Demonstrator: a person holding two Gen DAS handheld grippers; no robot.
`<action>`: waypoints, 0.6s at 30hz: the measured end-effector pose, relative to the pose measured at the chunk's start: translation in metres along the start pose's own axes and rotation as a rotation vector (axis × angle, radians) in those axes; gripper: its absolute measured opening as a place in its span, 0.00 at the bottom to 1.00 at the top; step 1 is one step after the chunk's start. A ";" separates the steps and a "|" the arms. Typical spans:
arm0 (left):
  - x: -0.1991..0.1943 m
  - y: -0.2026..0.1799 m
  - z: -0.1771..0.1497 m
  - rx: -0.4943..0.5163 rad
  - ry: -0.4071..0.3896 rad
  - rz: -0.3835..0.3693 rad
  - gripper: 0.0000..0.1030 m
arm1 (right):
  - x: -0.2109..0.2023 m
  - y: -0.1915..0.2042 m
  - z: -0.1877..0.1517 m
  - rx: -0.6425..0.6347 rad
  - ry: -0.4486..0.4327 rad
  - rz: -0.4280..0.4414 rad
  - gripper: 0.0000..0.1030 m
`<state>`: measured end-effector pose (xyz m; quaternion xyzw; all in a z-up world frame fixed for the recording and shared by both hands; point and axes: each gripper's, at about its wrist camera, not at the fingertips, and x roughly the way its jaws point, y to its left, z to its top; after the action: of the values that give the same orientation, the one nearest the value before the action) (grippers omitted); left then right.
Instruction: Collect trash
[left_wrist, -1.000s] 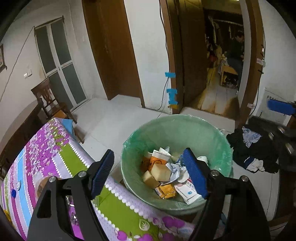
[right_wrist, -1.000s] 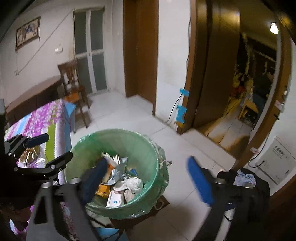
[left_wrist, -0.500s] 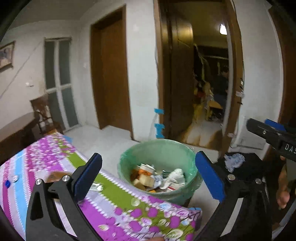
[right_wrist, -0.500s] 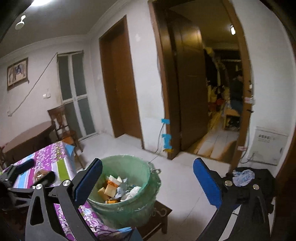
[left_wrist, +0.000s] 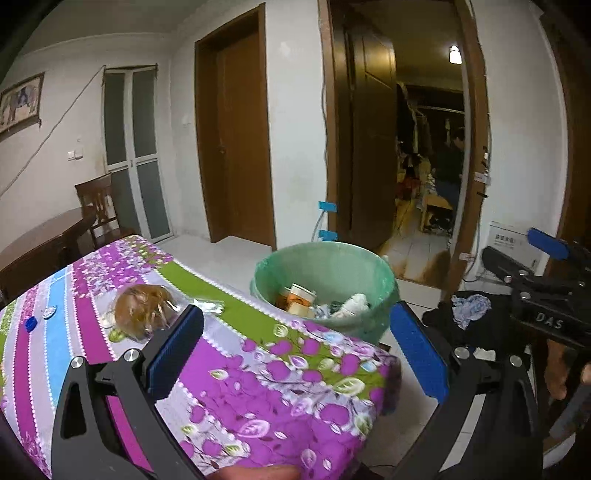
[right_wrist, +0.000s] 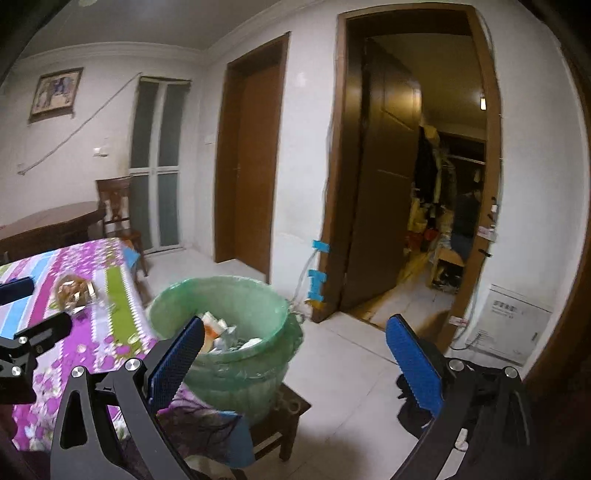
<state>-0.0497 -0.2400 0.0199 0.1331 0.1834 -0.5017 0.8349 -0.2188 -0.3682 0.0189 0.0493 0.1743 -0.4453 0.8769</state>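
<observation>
A green-lined trash bin (left_wrist: 325, 266) stands beyond the table's right end, holding boxes and crumpled paper; it also shows in the right wrist view (right_wrist: 221, 295). A clear wrapper with brown food (left_wrist: 144, 308) lies on the purple floral tablecloth (left_wrist: 258, 387), also seen in the right wrist view (right_wrist: 72, 290). My left gripper (left_wrist: 295, 350) is open and empty above the table's near end. My right gripper (right_wrist: 295, 354) is open and empty, to the right of the bin. It shows at the right of the left wrist view (left_wrist: 535, 273).
A blue bottle cap (left_wrist: 31, 324) and a small white disc (left_wrist: 49, 313) lie at the table's left. The bin rests on a low wooden stool (right_wrist: 284, 413). Dark clothes (left_wrist: 469, 314) lie on the floor. A wooden chair (right_wrist: 118, 214) and an open doorway (right_wrist: 424, 221) stand behind.
Both grippers have pulled back and up from over the bin. The left one now looks across the tablecloth; the bin sits farther off in both views. Both stay open and empty.
</observation>
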 end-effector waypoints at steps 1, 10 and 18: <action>-0.004 0.000 -0.003 0.001 0.000 -0.003 0.95 | 0.001 0.000 -0.001 -0.003 -0.002 0.004 0.95; 0.000 -0.008 -0.026 0.000 0.035 0.005 0.95 | 0.001 0.008 -0.008 -0.065 -0.028 0.047 0.95; 0.000 -0.008 -0.027 0.008 0.039 0.020 0.95 | 0.000 0.016 -0.010 -0.089 -0.022 0.099 0.95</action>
<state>-0.0609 -0.2331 -0.0045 0.1481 0.1960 -0.4915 0.8355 -0.2089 -0.3563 0.0080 0.0140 0.1815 -0.3937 0.9010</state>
